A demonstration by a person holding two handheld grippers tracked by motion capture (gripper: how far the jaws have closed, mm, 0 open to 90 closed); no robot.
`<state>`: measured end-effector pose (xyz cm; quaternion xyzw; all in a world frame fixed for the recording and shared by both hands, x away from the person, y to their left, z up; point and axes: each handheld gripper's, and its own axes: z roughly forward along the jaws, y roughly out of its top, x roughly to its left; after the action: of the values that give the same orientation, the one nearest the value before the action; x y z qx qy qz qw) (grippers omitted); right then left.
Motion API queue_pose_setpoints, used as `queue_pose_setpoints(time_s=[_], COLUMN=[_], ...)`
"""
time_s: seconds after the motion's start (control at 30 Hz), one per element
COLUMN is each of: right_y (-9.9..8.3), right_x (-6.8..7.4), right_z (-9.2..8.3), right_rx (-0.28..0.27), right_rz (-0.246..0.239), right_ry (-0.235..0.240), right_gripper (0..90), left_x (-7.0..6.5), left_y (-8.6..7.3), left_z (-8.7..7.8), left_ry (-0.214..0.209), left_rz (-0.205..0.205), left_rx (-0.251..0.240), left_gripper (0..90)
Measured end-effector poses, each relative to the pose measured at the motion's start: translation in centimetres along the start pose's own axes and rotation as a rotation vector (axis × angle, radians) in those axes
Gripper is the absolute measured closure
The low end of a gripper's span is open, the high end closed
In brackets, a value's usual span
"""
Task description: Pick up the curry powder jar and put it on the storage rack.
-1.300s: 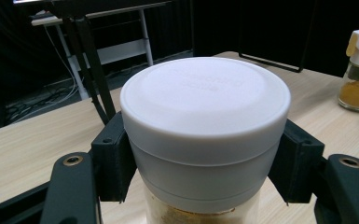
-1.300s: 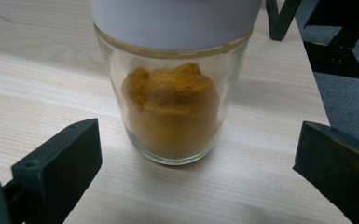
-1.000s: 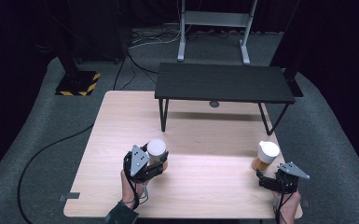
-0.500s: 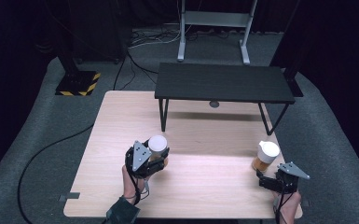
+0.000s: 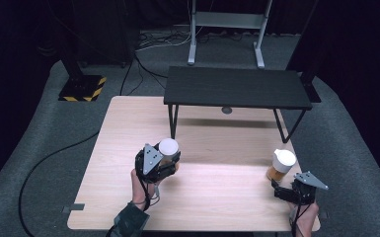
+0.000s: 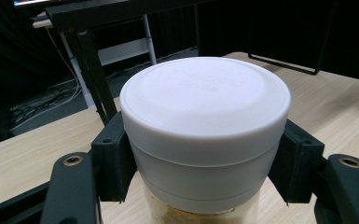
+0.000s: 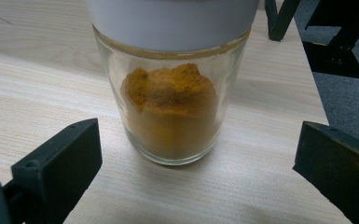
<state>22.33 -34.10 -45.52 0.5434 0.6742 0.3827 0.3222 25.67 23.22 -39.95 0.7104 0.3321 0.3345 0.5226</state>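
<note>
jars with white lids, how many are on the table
2. One jar sits left of centre, with the left gripper shut on its lid. The other jar stands near the right edge, just ahead of the open right gripper.

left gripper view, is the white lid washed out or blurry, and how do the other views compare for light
Left gripper view: the white lid is bright, its embossed lettering barely readable. Right gripper view: the glass jar of orange powder is sharp. High view: the table is evenly lit, surroundings dark.

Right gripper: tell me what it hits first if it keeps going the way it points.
The right gripper, jaws open, would likely first meet the glass jar of orange powder standing directly ahead between its jaws.
</note>
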Motion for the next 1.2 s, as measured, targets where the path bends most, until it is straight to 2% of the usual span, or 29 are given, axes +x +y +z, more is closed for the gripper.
queue_pose_setpoints(time_s=[0.17,0.6,1.2], right_y=[0.0,0.0,0.0], right_x=[0.0,0.0,-0.1], right_z=[0.0,0.0,0.0], right_rx=[0.000,0.003,0.003], right_rz=[-0.001,-0.002,-0.001], right_ry=[0.000,0.002,0.003], right_gripper=[0.0,0.0,0.0], left_x=[0.2,0.9,1.6], left_y=[0.4,0.8,1.8], left_z=[0.4,1.7,3.6], left_ry=[-0.002,-0.001,0.007], left_rz=[0.009,-0.013,-0.003], left_rx=[0.001,0.009,0.021], left_gripper=[33.3,33.3,33.3])
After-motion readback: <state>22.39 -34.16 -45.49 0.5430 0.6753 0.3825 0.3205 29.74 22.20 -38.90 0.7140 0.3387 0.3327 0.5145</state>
